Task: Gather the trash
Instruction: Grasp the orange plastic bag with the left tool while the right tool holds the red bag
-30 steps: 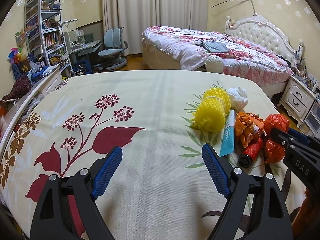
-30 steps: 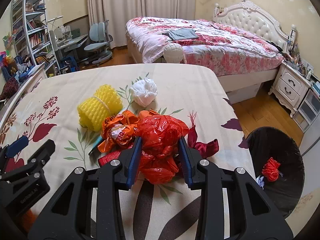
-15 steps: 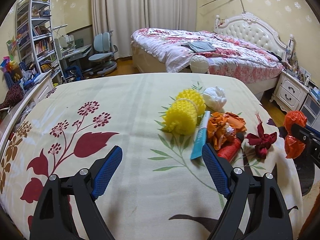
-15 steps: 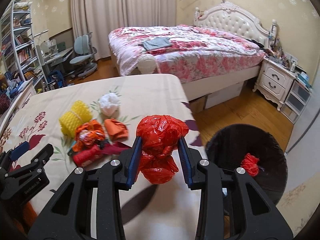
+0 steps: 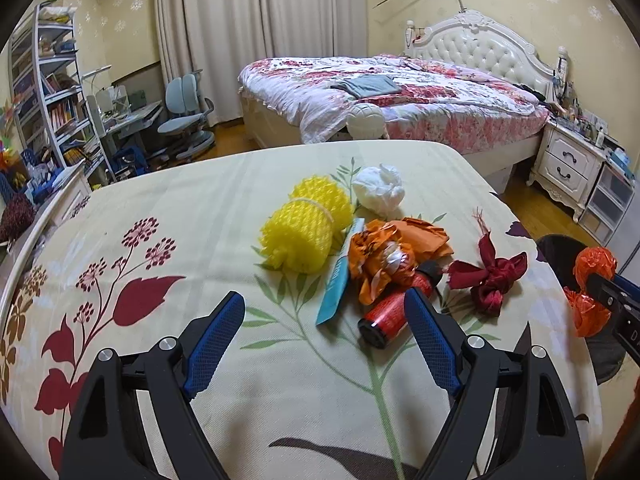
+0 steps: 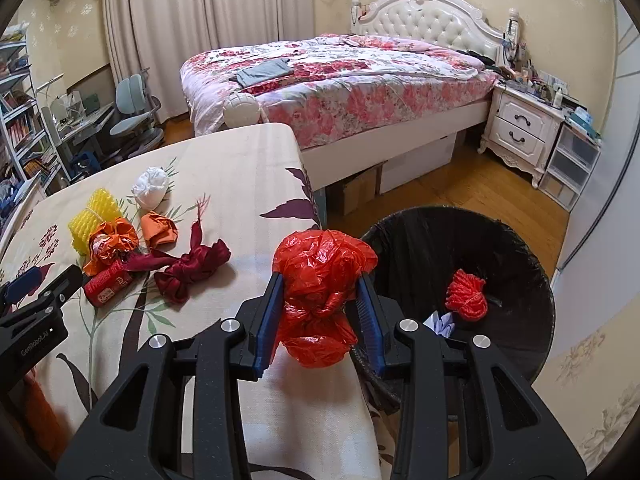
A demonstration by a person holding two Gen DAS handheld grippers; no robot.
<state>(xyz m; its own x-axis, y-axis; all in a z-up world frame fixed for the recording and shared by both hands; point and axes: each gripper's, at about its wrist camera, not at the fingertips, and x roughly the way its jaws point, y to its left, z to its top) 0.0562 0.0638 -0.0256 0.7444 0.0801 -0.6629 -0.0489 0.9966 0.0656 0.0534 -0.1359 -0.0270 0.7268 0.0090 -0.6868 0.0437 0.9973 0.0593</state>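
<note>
Gripping a crumpled red plastic bag (image 6: pixel 322 280) in the right tool (image 6: pixel 320 312), at the desk (image 6: pixel 248 184) edge beside the black bin (image 6: pixel 520 248). Left tool (image 5: pixel 324 336) spread wide, empty, above the desk near a red can (image 5: pixel 390 314) and yellow foam net (image 5: pixel 304 228).

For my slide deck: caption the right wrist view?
Right gripper clamps a crumpled red plastic bag beside the black-lined trash bin.

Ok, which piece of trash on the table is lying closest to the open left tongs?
The red cylindrical can with the black end, lying on its side just ahead of the left tongs; the yellow foam net roll and white crumpled bag lie farther back.
</note>
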